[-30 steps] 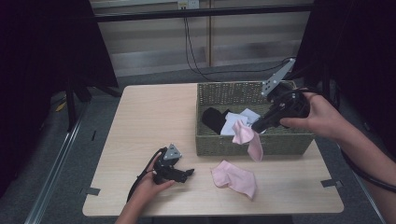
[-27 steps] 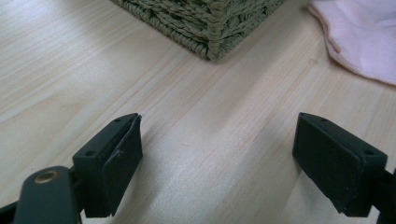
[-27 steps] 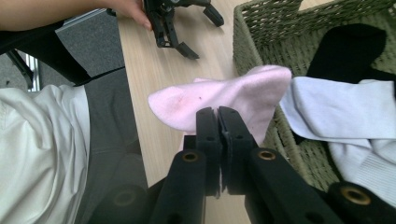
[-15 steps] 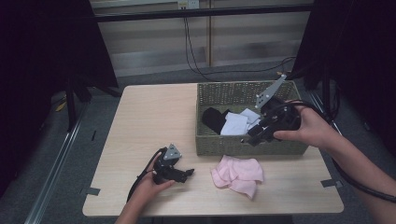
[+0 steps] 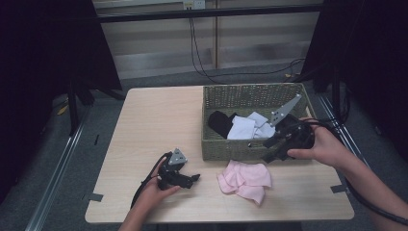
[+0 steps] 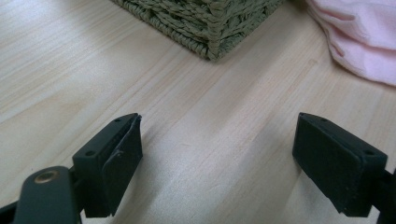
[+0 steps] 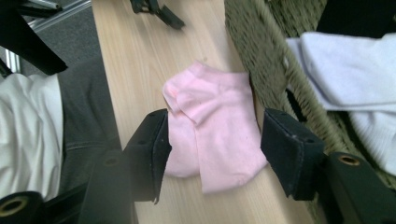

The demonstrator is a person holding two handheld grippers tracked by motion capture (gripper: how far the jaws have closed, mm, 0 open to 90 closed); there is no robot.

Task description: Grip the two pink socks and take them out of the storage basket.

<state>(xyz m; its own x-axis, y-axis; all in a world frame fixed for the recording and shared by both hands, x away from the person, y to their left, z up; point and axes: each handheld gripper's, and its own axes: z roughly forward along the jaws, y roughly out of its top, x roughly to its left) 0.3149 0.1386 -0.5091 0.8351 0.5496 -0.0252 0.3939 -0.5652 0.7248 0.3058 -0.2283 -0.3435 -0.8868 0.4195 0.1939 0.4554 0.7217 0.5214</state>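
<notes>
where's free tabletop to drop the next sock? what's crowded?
Free: the table's whole far-left stretch, between its left edge and the wicker basket, beyond the left gripper. Crowded: the front strip, where the pink socks lie against the basket beside the right gripper.

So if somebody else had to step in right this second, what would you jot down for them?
Left claw: open, holding nothing, low over the table near its front edge.
Right claw: open, holding nothing, above the basket's front wall.
Two pink socks lie overlapping on the table in front of the basket.
White socks and a black sock are in the basket.
Seemingly done: the pink pair is out. Probably left: the socks in the basket.
</notes>
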